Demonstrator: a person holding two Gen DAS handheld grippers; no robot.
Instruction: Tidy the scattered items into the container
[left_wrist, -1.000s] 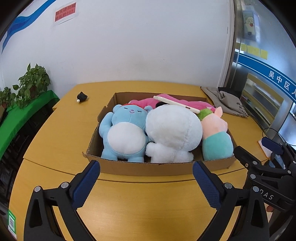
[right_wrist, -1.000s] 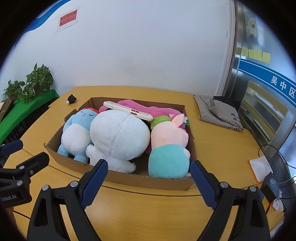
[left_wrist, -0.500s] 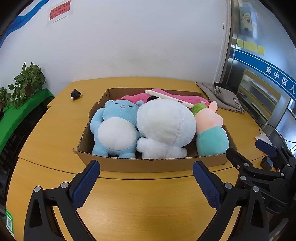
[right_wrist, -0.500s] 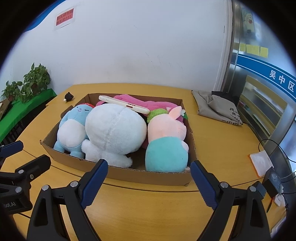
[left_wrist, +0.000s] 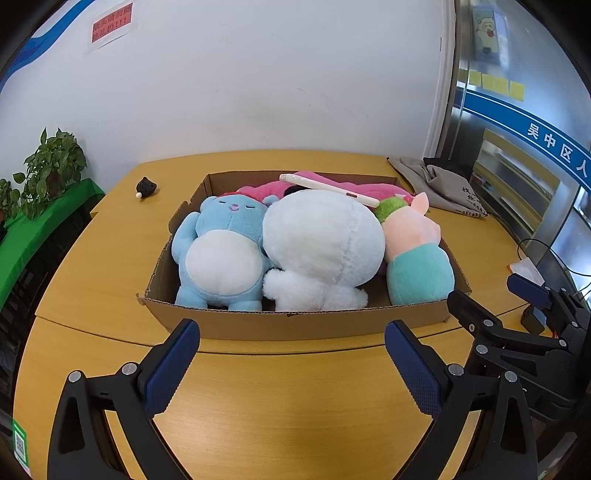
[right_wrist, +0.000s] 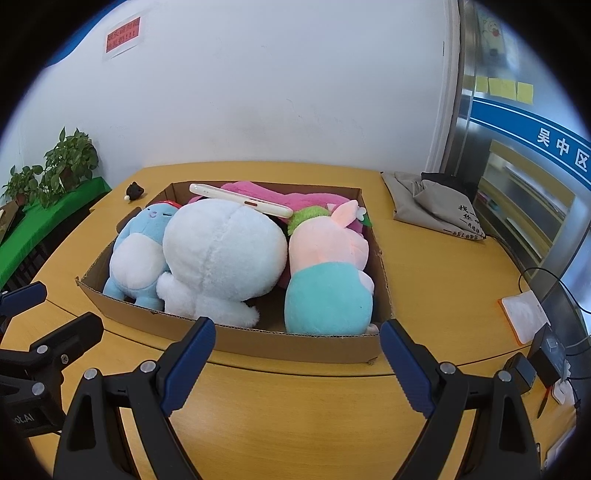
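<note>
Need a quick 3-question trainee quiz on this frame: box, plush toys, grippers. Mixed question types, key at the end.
1. True or false: the white plush lies between the blue plush and the pink pig plush in the cardboard box.
2. Multiple choice: the white flat device rests A) on the table beside the box, B) on top of the plush pile, C) in the right gripper.
3. Fill in: the small black toy sits on the ____, outside the box.

Key: 1 true; 2 B; 3 table. Both the left gripper and the right one are open and empty.
</note>
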